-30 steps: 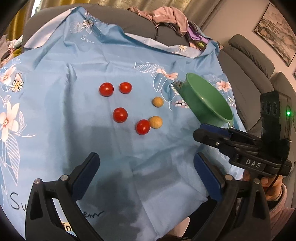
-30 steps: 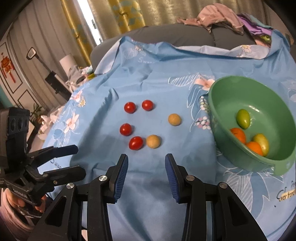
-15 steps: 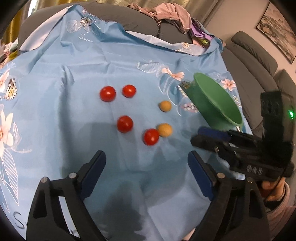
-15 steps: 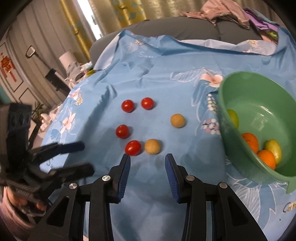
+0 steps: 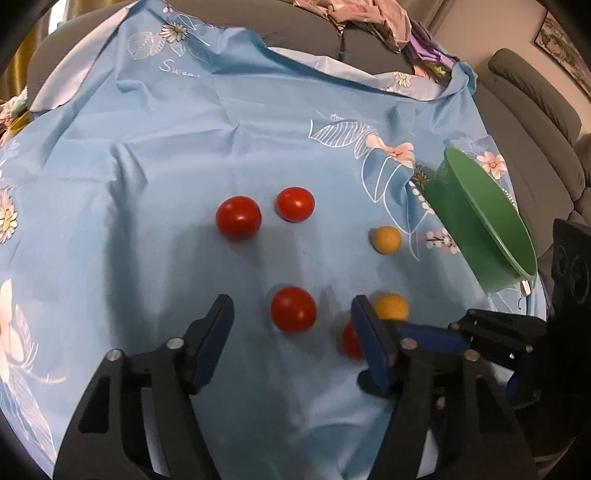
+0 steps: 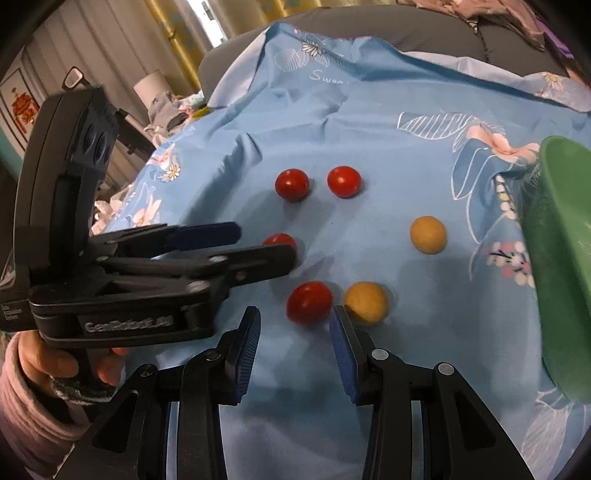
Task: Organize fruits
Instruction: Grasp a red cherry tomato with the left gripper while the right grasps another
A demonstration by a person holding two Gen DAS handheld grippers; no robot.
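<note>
Several red tomatoes and two yellow-orange fruits lie on a blue floral cloth. My left gripper is open, its fingers on either side of one red tomato, low over the cloth. In the right wrist view that tomato is partly hidden behind the left gripper. My right gripper is open just before another red tomato, with a yellow fruit beside its right finger. A green bowl stands at the right; its inside is hidden.
Two more red tomatoes lie farther back, and a second yellow fruit lies near the bowl. Grey sofa cushions and a clothes pile lie beyond the cloth.
Both grippers have moved forward and down toward the fruit. The left one now straddles a red tomato; the right one has closed in on the nearest red tomato.
</note>
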